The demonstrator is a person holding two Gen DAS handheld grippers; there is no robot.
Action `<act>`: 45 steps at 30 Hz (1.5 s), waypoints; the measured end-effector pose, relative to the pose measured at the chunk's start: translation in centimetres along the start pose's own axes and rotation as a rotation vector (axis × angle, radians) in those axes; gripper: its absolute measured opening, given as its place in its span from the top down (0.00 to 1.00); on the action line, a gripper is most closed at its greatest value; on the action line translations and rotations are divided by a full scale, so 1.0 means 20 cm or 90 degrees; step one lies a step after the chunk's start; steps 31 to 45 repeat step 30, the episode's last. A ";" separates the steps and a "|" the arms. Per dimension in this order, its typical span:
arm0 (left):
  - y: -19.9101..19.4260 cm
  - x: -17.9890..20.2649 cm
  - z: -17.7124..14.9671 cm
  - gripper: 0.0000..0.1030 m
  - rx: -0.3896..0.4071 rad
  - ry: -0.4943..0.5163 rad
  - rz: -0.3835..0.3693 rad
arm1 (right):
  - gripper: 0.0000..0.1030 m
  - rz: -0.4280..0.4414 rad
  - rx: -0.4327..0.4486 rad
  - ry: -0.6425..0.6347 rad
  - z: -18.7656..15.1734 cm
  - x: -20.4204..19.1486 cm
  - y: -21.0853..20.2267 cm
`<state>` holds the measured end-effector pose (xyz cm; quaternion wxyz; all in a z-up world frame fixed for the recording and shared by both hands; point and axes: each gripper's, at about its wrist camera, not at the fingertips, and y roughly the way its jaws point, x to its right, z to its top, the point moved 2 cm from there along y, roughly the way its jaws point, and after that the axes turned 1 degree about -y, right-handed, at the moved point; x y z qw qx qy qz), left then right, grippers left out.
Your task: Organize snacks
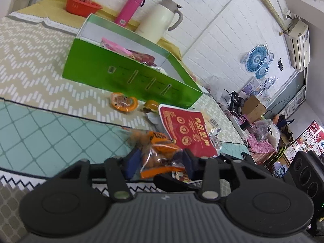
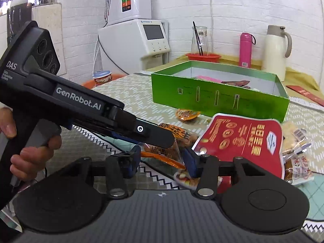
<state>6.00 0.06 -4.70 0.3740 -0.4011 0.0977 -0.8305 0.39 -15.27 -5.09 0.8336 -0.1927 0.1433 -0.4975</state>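
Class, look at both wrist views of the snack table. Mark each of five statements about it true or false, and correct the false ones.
1. The green box is open at the top. True.
2. The left gripper has an orange snack pack between its fingers. True.
3. The pink bottle lies flat inside the box. False: it stands upright behind the box.
4. The red packet is already in the box. False: it lies on the table in front of the box.
5. The cream jug stands behind the box. True.
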 end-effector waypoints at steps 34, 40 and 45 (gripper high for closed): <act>0.00 0.01 0.03 0.94 0.034 0.011 0.028 | 0.54 -0.014 0.025 0.043 0.03 0.00 0.04; 0.00 0.01 0.03 0.94 0.034 0.011 0.028 | 0.54 -0.014 0.025 0.043 0.03 0.00 0.04; 0.00 0.01 0.03 0.94 0.034 0.011 0.028 | 0.54 -0.014 0.025 0.043 0.03 0.00 0.04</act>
